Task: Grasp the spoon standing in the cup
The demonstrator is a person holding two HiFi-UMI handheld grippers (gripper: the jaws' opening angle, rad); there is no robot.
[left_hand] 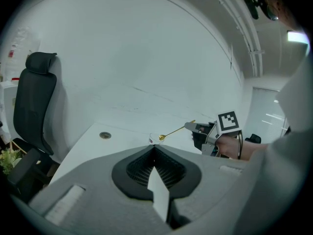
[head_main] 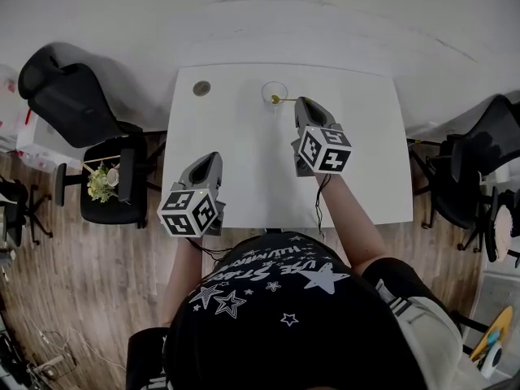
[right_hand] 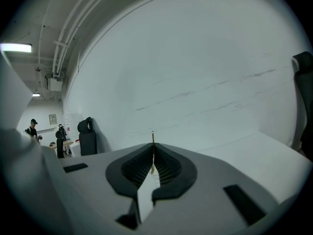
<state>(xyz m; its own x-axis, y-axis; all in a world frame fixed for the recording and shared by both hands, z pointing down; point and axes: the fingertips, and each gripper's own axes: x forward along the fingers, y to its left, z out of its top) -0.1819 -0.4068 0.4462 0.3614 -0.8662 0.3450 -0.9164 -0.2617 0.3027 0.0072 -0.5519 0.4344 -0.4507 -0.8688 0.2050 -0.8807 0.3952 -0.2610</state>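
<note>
White and smooth, the table (head_main: 244, 177) is a plain rectangle on a floor (head_main: 73, 283) of brown wood planks, with a pale bare wall behind it. Black padded chairs (head_main: 69, 96) stand off to both sides of the table. One chair, to the left of the left gripper, carries a small leafy plant (head_main: 101, 182).

The right gripper (head_main: 299, 102) is a grey moulded shell with ribbed black pads and a cube of black-and-white square markers. It is clenched on the thin gold handle of the spoon (left_hand: 174, 130), which shows as a fine upright line pinched between its pads in the right gripper view. From that grip the spoon slants down and away to the gripper's left. Its small shiny bowl sits at the rim of the cup (head_main: 275, 93), a clear round glass just beyond the gripper's tips. I cannot tell whether the bowl touches the glass.

The left gripper (left_hand: 154, 147) has the same grey shape. It hangs nearer the person with its tips pressed together on nothing, well behind and to the left of the cup. A small flat grey disc (head_main: 201, 88) lies on the table far ahead of the left gripper, near the back edge.
</note>
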